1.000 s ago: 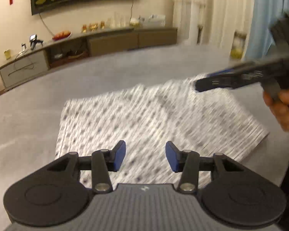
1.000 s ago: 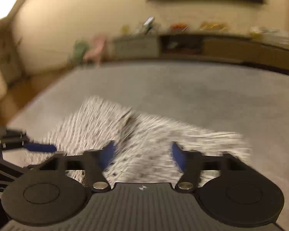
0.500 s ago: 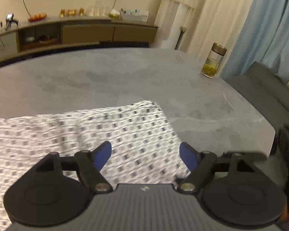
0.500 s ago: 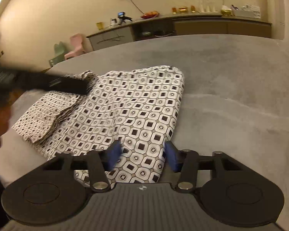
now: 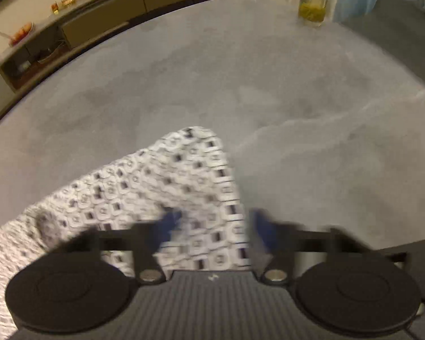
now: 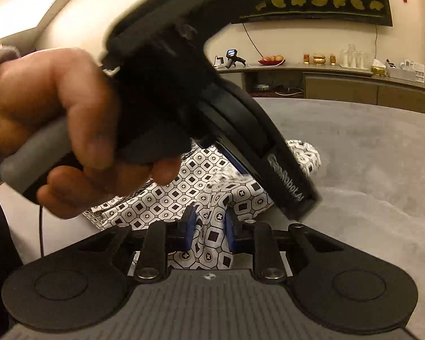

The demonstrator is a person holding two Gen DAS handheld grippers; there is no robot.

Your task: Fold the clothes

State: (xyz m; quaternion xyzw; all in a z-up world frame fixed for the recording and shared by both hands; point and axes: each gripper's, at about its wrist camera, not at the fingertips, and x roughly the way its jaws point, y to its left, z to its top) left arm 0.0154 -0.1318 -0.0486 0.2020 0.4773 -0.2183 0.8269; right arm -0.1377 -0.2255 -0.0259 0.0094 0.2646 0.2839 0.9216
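- Patterned garment (image 6: 201, 187) lies on the grey tabletop (image 6: 368, 170), partly folded; its far corner sits toward 12 o'clock in the left wrist view, the rest trails off to 8 o'clock.
- Right gripper (image 6: 208, 228): jaws have just been closing. Blue fingers (image 6: 190, 223) now stand narrow with a raised ridge of cloth pinched between them; reads as a grip on the near edge.
- Left gripper (image 5: 212, 232): jaws opened wide half a second ago and have just been closing. The frame is motion-blurred; cloth edge lies between the fingers (image 5: 170, 223), but a gap shows and I can't confirm the pads press on it (call it not yet gripped).
- Changed since a second ago: the left gripper swept from the garment's middle over to its right-hand edge, and the person's hand (image 6: 56, 121) holding it now fills 10 o'clock of the right wrist view, crossing above the cloth.
- Also changed: the right gripper went from hovering wide over the fabric to clamped at the hem.
- Judgement: both ends are being taken up for the next fold. One grip is made, the other is landing. Risk: the left closes on only the top layer, or misses the edge.
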